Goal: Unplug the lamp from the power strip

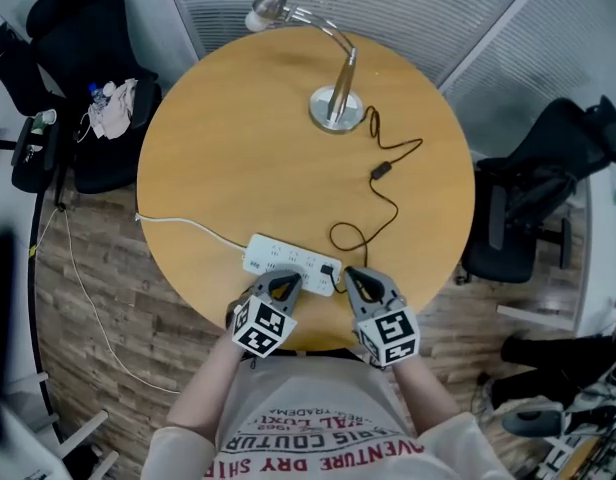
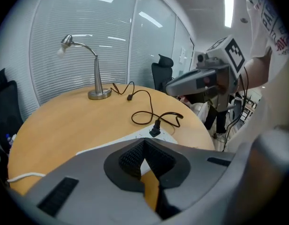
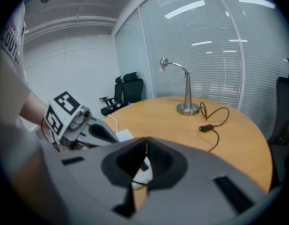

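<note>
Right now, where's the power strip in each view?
Head view: power strip low centre, by the near edge of the table.
Left gripper view: just below centre, with the black plug in it.
Right gripper view: left of centre, one end showing clearly.
Shared landmark: the lamp, standing across the table in all three.

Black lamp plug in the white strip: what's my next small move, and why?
Probably open the right gripper: its jaws are together, tips just beside the small black plug, which is seated in the white rectangular plastic power strip.
</note>
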{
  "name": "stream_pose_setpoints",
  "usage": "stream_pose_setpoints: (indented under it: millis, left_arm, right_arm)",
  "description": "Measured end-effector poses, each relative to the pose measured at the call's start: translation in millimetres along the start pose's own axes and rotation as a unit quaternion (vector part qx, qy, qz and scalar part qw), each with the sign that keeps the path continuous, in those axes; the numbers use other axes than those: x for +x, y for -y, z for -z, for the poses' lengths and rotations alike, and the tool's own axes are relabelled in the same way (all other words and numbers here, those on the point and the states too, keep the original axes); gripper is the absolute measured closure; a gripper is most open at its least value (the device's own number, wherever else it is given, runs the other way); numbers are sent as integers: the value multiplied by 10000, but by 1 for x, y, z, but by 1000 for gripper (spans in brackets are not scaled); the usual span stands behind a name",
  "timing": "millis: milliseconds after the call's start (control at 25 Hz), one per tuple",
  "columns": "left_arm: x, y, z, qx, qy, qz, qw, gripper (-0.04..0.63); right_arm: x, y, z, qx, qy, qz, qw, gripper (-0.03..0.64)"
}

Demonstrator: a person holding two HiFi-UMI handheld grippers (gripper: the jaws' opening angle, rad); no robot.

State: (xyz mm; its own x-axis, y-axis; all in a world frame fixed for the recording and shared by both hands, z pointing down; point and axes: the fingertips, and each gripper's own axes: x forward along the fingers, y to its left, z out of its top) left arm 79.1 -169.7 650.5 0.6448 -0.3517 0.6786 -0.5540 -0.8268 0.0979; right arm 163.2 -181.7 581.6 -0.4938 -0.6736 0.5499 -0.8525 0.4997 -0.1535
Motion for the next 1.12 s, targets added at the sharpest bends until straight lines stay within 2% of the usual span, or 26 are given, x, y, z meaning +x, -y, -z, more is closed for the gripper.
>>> stream_pose_setpoints:
  millis: [200, 320, 440, 600, 680, 1000, 1120]
  left_arm:
    - [23, -22, 14, 99, -520, -394, 9978, 572]
    - [31, -20, 22, -82, -743, -184, 9970, 572]
    - [32, -20, 24, -429, -654, 86, 9969, 572]
    - [32, -20, 24, -547, -505, 366, 9965, 572]
    - [33, -20, 23, -663, -500, 474, 9954, 572]
    - [31, -20, 21, -773, -449, 565, 9944, 572]
    - [30, -20, 21, -790, -454, 588, 9941, 572]
  right_arm:
    - [3, -4, 1, -62, -115, 108, 9999, 588]
    - [6, -11, 7, -89, -341, 66, 9994, 588]
    - [11, -18, 15, -42, -603, -25, 9982, 588]
    - [21, -19, 27, -18, -1031, -24, 9947, 582]
    - [24, -17, 29, -72, -1157, -26, 9933, 524]
    - [28, -27, 24, -286, -1516, -224, 9878, 472]
    - [41, -31, 38, -514, -1937, -216, 9795, 449]
